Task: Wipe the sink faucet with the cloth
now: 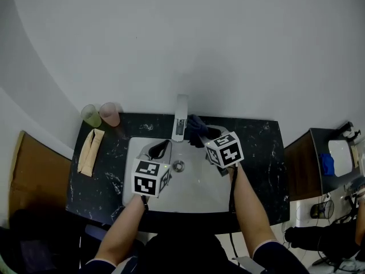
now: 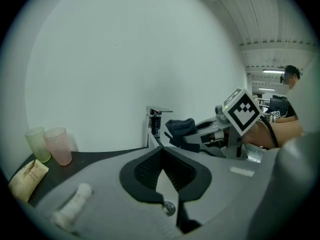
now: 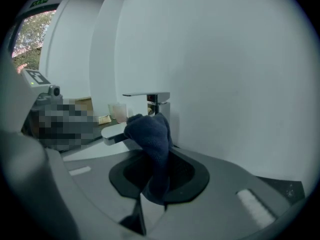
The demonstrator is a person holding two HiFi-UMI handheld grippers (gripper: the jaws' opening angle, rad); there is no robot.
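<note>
Right gripper (image 3: 152,184) is clamped on the cloth (image 3: 150,139), a dark blue wad that sticks up and forward out of the jaws, its long axis running from the pads toward the faucet (image 3: 155,101). That grip low on the cloth leaves a soft bundle out front, and that looks like the point: the cloth meets the metal, not the jaws. From the head view the wad sits just right of the faucet's spout; touching or a hair apart, I can't call it. The faucet stands at the back of the sink (image 1: 194,193), upright body against the wall, flat lever on top, and its spout lies long and straight, pointing out from the wall toward the person, over the drain. So the right gripper comes in from the faucet's right flank, which I'd judge suits a wipe along the spout's length. Left gripper (image 2: 165,174) is closed tight with nothing between its jaws, hanging over the sink in front of the faucet and a little left, aimed at the faucet's base, probably just keeping out of the way. Two cups (image 1: 100,116) stand well left of the faucet.
</note>
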